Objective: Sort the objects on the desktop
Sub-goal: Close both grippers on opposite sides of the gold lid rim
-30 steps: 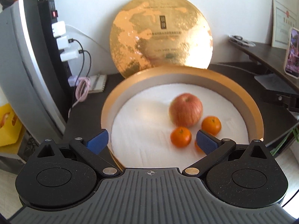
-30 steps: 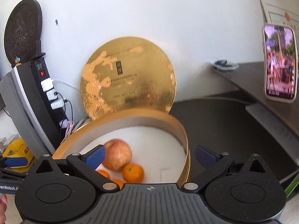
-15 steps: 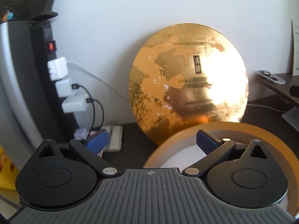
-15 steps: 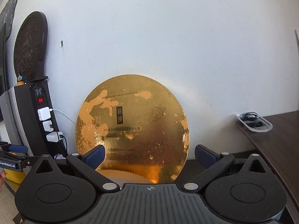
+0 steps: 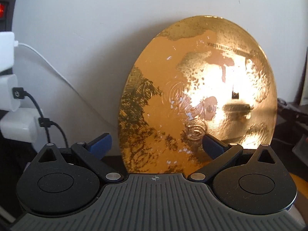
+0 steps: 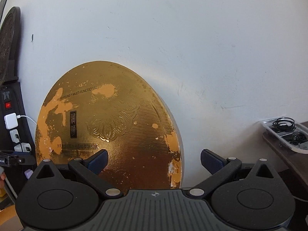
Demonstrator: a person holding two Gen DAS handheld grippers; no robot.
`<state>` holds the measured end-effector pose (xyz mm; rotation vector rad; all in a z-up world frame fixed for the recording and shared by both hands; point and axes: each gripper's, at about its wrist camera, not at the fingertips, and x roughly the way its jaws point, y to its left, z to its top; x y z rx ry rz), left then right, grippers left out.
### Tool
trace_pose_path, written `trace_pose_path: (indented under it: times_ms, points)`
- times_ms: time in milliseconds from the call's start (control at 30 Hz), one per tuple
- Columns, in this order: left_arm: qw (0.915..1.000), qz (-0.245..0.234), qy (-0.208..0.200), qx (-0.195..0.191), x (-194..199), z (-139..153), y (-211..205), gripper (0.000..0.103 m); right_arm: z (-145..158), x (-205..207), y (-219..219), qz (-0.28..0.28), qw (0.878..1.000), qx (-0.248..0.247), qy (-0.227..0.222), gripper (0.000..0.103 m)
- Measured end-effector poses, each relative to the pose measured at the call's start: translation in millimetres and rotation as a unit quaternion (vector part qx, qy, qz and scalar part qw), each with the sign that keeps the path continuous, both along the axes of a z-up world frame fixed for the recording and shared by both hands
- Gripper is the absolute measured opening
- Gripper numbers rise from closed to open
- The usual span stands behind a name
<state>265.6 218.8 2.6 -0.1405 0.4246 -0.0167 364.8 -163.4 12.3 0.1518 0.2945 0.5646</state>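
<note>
1. My left gripper (image 5: pixel 155 144) has its blue-padded jaws spread wide with nothing between them. It points at the round gold foil lid (image 5: pixel 198 100), which stands on edge and leans back against the white wall (image 5: pixel 86 38).

2. My right gripper (image 6: pixel 154 160) is likewise wide open and holds nothing. In its view the same gold lid (image 6: pixel 107 134) sits ahead and to the left of centre, with its right rim falling roughly between the two pads.

3. The lid's flat face is turned toward me and its top edge rests on the wall. Its rim runs up and down at the sides, so any grasp would have to pinch the thin edge, not the face.

4. From the left gripper the lid lies ahead and slightly right, filling much of the view. I judge that gripper the nearer one, with the lid's lower left rim just beyond its left pad.

5. The black power strip with white chargers (image 5: pixel 11 100) stands at the far left, and a clear tray of black loops (image 6: pixel 284 134) sits on the dark shelf at the right, well apart from the lid.

6. The pictures do not settle whether the lid stands where the sorting wants it.
</note>
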Motion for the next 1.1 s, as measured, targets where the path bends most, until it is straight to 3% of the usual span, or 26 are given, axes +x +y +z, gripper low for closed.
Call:
trace_pose_path:
  times_ms: [367,500,800,967,1100]
  points:
    - [0.9997,0.000,-0.007,0.022,26,-15,7,0.103,-27,35,7,0.040,0.998,0.048,0.025,0.103]
    - [1.0000,0.000,0.000,0.007,33,-24,11,0.103,-35,41,14,0.054,0.997,0.054,0.031,0.103]
    - [1.0000,-0.004,0.002,0.007,31,-19,4,0.103,-31,35,10,0.050,0.995,0.086,0.029,0.103]
    - [0.9975,-0.005,-0.065,0.029,3,20,-12,0.103,5,9,-3,0.049,0.992,0.117,-0.029,0.103]
    - [0.9909,-0.010,-0.128,0.041,-38,64,-34,0.103,43,-21,-22,0.045,0.986,0.147,-0.069,0.103]
